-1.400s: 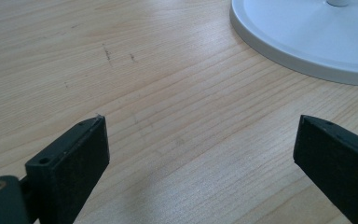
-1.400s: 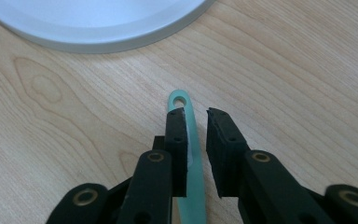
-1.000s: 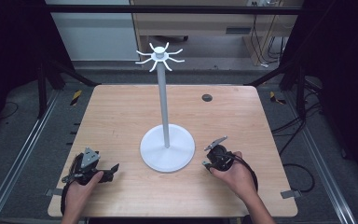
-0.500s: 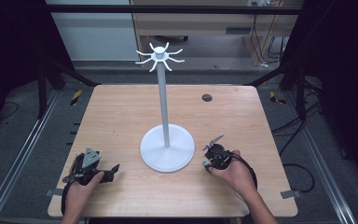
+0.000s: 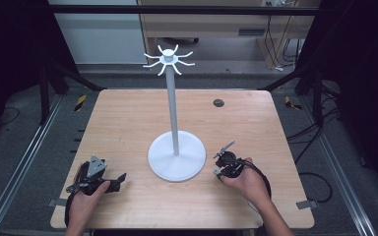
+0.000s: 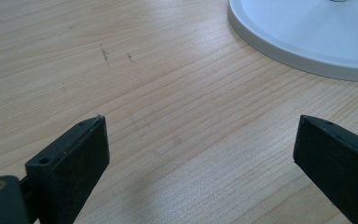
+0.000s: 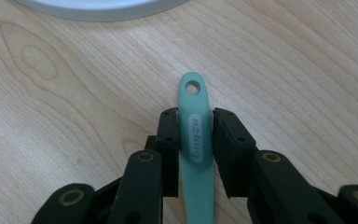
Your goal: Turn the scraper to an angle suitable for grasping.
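While resting on worktop, right hand-held gripper is closing on green handle, stand base at 10 o'clock; left hand-held gripper is gaping wide, empty.

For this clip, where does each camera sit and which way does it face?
High view: above the person's side, looking forward and down on the table; both forearms enter from below.
Left gripper view: rides the left claw, facing its open jaws and the stand's base.
Right gripper view: rides the right claw, jaws closed on a green handle.
All three share the white base.
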A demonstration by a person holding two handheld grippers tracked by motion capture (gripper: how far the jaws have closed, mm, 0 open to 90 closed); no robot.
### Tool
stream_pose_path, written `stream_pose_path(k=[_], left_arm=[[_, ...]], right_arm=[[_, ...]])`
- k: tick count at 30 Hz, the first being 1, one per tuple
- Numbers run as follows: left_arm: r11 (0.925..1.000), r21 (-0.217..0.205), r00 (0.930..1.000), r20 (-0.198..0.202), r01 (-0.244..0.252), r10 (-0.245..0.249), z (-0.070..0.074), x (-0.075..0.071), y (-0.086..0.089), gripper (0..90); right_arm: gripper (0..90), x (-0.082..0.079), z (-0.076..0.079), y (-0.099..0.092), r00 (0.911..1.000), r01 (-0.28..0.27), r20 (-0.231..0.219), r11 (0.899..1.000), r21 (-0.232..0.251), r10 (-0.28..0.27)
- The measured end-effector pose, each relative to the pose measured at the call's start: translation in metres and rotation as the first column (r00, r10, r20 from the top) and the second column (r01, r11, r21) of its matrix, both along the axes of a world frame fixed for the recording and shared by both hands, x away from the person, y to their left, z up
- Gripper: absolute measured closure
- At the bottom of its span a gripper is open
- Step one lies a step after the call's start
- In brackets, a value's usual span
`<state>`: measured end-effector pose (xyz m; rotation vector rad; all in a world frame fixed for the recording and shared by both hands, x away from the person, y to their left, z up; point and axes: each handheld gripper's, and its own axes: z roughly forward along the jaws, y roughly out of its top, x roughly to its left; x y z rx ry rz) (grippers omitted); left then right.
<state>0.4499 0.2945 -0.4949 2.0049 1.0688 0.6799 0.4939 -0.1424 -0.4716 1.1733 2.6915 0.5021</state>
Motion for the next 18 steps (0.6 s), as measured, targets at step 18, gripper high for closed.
stream_pose_path(k=[18], left_arm=[[1.0, 0.003, 1.0, -0.001, -0.001, 0.001, 0.0, 0.0, 0.0002, 3.0]], right_arm=[[74.4, 0.0004, 0.0054, 0.0001, 1.0, -0.003, 0.009, 1.0, 0.011, 0.003]])
